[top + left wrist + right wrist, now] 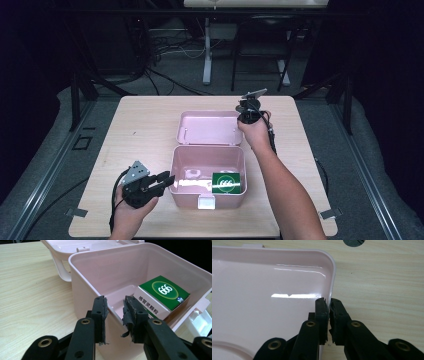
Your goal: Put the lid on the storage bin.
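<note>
A pink plastic box (207, 148) stands open near the table's front edge. Its lid (210, 127) lies flat on the table behind it. A green and white carton (227, 182) marked 666 lies in the box at the right; the carton (165, 293) rests on the floor of the box (140, 267). My left gripper (170, 179) comes in from the left. This left gripper (115, 302) is shut on the box's left wall, one pad outside and one inside. My right gripper (245, 114) points down at the lid's far right corner. That right gripper (329, 302) is shut on the rim of the lid (267, 290).
A white latch (206, 201) hangs on the box's front. A small pale item (192, 173) lies inside at the left. Bare wooden tabletop (140, 130) surrounds the box. Beyond the far edge stand desk legs (206, 55) and floor cables in the dark.
</note>
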